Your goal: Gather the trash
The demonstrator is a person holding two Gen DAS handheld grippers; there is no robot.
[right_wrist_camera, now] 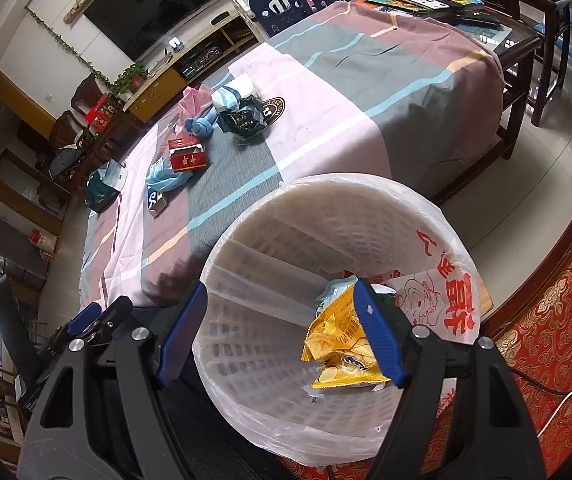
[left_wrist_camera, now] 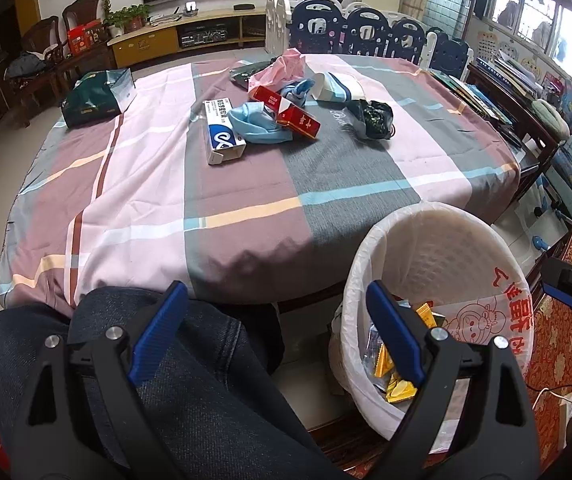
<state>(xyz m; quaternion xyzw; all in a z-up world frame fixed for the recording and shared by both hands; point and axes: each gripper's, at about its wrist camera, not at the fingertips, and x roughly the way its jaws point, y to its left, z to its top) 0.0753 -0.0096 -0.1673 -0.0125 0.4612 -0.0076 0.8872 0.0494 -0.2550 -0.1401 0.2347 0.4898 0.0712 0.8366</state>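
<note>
While the checked table (left_wrist_camera: 246, 184) carries the trash pile (left_wrist_camera: 286, 108) toward its far edge, I see the lined bin (right_wrist_camera: 325, 220) off its near corner, both my right gripper (right_wrist_camera: 282, 328) and left gripper (left_wrist_camera: 278, 332) gaping, empty

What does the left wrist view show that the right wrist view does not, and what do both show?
Only the left wrist view shows the person's jeans under the open left hand-held gripper. Only the right wrist view shows the yellow snack bag clearly, lying in the bin below the open right hand-held gripper. Both show the white lined bin, the red box and the blue-and-white box on the table.
</note>
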